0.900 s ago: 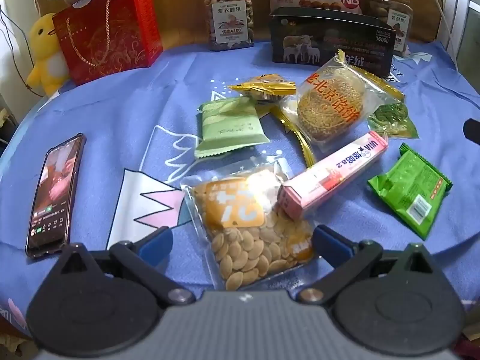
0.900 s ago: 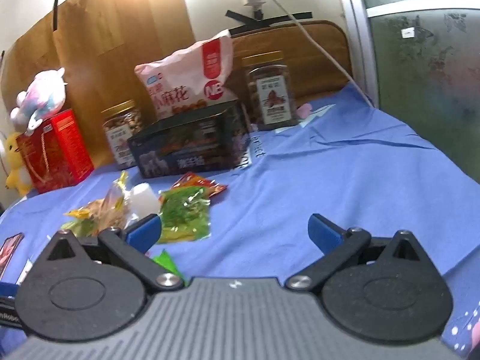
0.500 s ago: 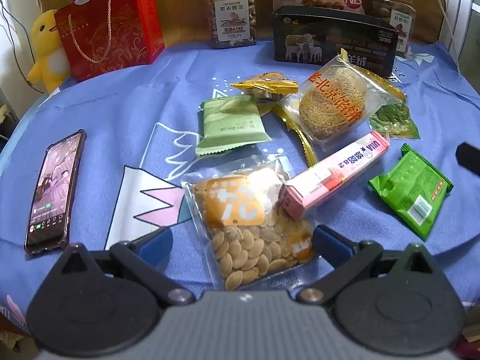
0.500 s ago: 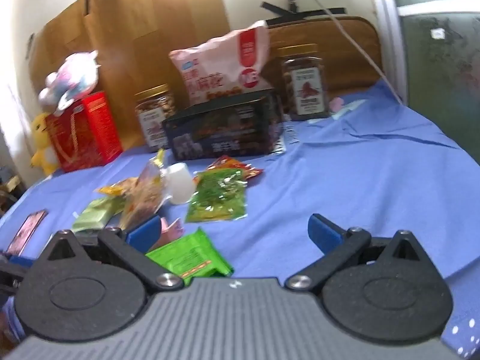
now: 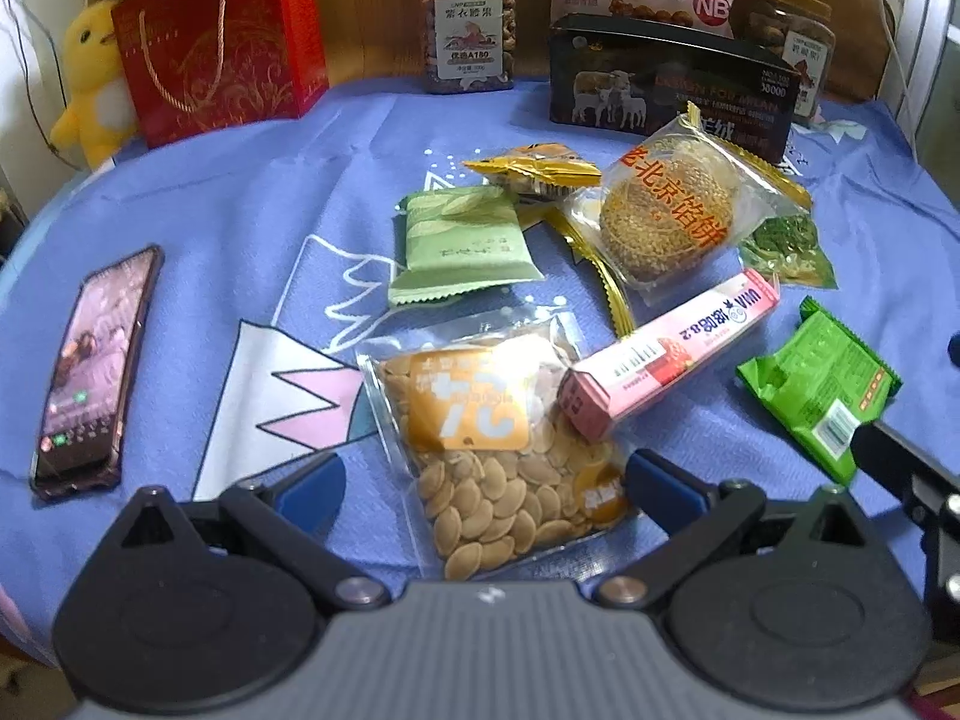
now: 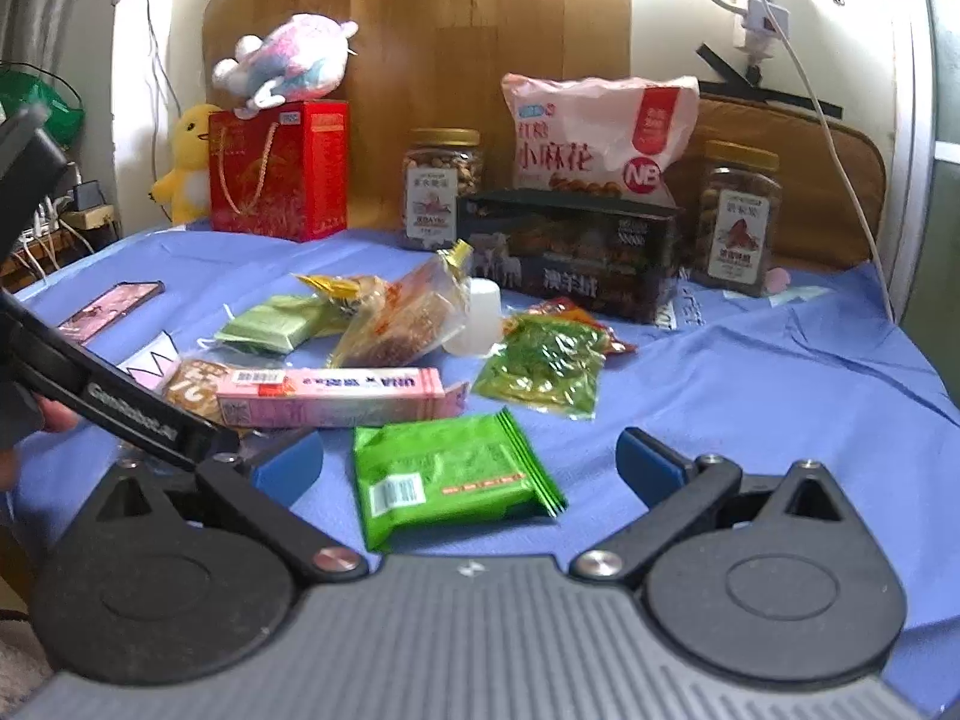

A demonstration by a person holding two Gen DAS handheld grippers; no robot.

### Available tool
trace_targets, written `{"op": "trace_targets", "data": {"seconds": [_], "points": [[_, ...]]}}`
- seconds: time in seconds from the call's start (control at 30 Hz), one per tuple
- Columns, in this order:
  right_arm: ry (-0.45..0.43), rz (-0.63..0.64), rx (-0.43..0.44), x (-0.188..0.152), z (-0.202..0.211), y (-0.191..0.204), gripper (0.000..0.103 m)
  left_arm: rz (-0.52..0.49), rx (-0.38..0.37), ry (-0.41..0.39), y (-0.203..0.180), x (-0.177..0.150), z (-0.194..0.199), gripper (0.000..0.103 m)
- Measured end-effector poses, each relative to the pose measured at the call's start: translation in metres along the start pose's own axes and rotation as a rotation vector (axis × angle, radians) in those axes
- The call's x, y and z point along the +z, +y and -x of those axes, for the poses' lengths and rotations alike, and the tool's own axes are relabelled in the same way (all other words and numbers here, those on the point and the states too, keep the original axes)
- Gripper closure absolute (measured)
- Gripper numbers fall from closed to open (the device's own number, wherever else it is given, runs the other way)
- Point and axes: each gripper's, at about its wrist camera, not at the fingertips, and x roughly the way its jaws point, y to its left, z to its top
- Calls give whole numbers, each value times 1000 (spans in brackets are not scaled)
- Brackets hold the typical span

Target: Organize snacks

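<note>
Loose snacks lie on the blue cloth. My left gripper (image 5: 486, 480) is open, its jaws either side of the near end of a clear bag of pumpkin seeds (image 5: 486, 426). Beyond it lie a pink stick box (image 5: 672, 354), a pale green packet (image 5: 459, 243), a sesame cake packet (image 5: 666, 210) and a yellow packet (image 5: 534, 171). My right gripper (image 6: 468, 468) is open, with a bright green packet (image 6: 447, 474) between its jaws. The pink box (image 6: 330, 399) and a green vegetable pouch (image 6: 540, 360) lie just beyond.
A phone (image 5: 90, 366) lies at the left. At the back stand a red gift bag (image 5: 222, 36), nut jars (image 5: 468, 18), a dark box (image 5: 666, 84) and a pink snack bag (image 6: 600, 138). A white cup (image 6: 477, 318) sits among the snacks. The left gripper's body (image 6: 102, 402) is close at the left.
My right gripper has swung left and moved in, so the bright green packet now lies between its jaws. The left gripper has barely moved.
</note>
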Motion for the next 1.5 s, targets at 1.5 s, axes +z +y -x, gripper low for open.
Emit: {"op": "trace_targets", "data": {"seconds": [1.5], "points": [[-12,-466,65,-27,-3,-60,0,-12,-61,-185,5,-24,1,0]]}}
